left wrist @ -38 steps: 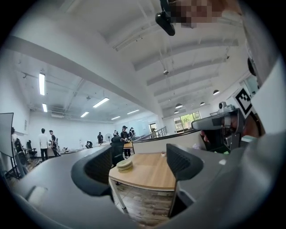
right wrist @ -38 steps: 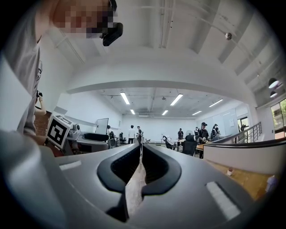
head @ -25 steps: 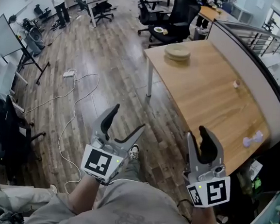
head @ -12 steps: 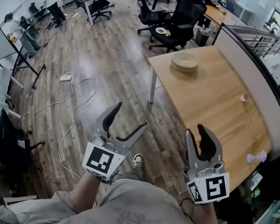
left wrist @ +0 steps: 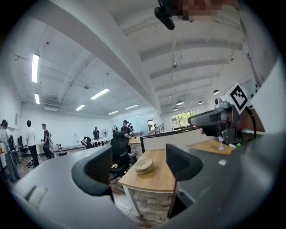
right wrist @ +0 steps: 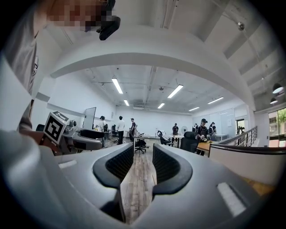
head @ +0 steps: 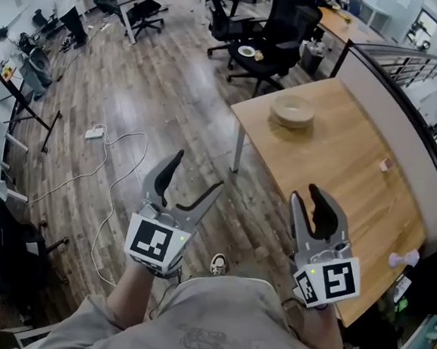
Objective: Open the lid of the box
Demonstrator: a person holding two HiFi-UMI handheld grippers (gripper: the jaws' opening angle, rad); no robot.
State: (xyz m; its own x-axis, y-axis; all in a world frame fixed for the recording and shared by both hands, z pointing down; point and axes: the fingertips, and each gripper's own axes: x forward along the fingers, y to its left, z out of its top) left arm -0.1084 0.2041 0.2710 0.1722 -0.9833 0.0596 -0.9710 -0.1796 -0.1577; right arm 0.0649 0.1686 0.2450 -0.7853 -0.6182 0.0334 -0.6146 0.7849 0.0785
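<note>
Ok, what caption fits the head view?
Left gripper and right gripper, open and empty, near a wooden table bearing a round tan box.

The head view looks steeply down from above the person onto the left gripper (head: 196, 172), the right gripper (head: 308, 197), the floor (head: 156, 104) and the wooden surface (head: 333, 165). The left gripper view looks level along its fingers (left wrist: 96, 172), close up, toward that surface and its round dish (head: 292, 110), and catches the right gripper. The right gripper view faces level down the room and catches the left gripper.
</note>
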